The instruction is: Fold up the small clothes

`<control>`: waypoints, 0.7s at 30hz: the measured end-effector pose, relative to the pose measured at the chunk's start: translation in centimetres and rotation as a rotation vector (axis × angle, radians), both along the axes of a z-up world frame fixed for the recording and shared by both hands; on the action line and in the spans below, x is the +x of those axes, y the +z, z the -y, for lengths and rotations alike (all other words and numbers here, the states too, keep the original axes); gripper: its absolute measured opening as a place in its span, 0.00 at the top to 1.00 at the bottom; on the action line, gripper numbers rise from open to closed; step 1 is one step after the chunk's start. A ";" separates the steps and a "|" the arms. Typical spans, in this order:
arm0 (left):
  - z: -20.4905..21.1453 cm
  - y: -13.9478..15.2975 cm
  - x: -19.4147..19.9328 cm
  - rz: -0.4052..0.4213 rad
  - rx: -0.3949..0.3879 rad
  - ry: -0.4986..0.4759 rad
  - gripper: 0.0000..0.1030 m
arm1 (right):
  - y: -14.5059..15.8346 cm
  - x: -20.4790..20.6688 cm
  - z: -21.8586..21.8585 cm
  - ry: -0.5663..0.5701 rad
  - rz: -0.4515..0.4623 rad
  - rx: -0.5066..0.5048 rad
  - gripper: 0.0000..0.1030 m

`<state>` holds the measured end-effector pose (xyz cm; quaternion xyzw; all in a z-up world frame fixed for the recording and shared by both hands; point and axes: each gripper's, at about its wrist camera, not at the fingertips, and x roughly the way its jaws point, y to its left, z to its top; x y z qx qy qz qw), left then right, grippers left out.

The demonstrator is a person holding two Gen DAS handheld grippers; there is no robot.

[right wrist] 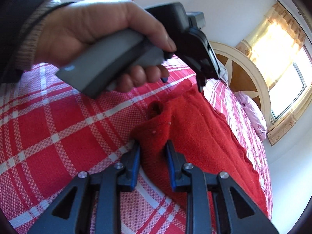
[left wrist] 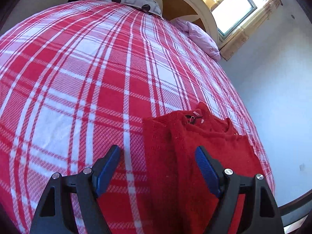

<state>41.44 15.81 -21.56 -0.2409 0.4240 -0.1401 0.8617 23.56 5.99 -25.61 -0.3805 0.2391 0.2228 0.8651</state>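
Right gripper (right wrist: 153, 148) clamped on red knit sweater (right wrist: 204, 136) cuff | left gripper (left wrist: 158, 156) held open | soft, limp knit, best pinched at edges

The red sweater (right wrist: 204, 136) is a fuzzy, matt knit. The checked bedspread (left wrist: 78, 78) is a coarse woven cloth (its weave shows plainly up close). The right gripper (right wrist: 153, 150) has matt black plastic arms, shiny metal bolts and ribbed blue pads. The headboard (left wrist: 185, 5) looks like smooth painted wood.
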 end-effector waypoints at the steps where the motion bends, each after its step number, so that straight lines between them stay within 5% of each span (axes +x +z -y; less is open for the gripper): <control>1: 0.2 0.0 0.1 0.004 0.007 -0.008 0.23 | 0.0 0.1 0.1 0.001 -0.004 0.004 0.74; 5: 1.1 0.1 0.2 0.014 0.018 -0.045 0.25 | 0.1 0.1 0.1 -0.001 -0.009 0.015 0.74; 6: 1.4 0.0 0.3 0.012 0.032 -0.060 0.44 | 0.1 0.2 0.2 -0.001 -0.009 0.017 0.74; 7: 1.6 -0.1 0.3 0.002 0.043 -0.075 0.76 | 0.1 0.2 0.1 -0.002 -0.010 0.019 0.74; 8: 1.8 -0.3 0.6 -0.016 0.041 -0.087 0.83 | 0.1 0.2 0.1 -0.002 -0.011 0.021 0.75; 16: 1.7 1.8 0.2 0.027 0.014 -0.052 0.87 | 1.0 1.2 1.1 -0.009 -0.034 0.084 0.85; 21: 2.2 3.9 0.7 0.042 -0.021 -0.052 0.88 | 3.4 1.4 3.5 -0.018 -0.069 0.228 0.86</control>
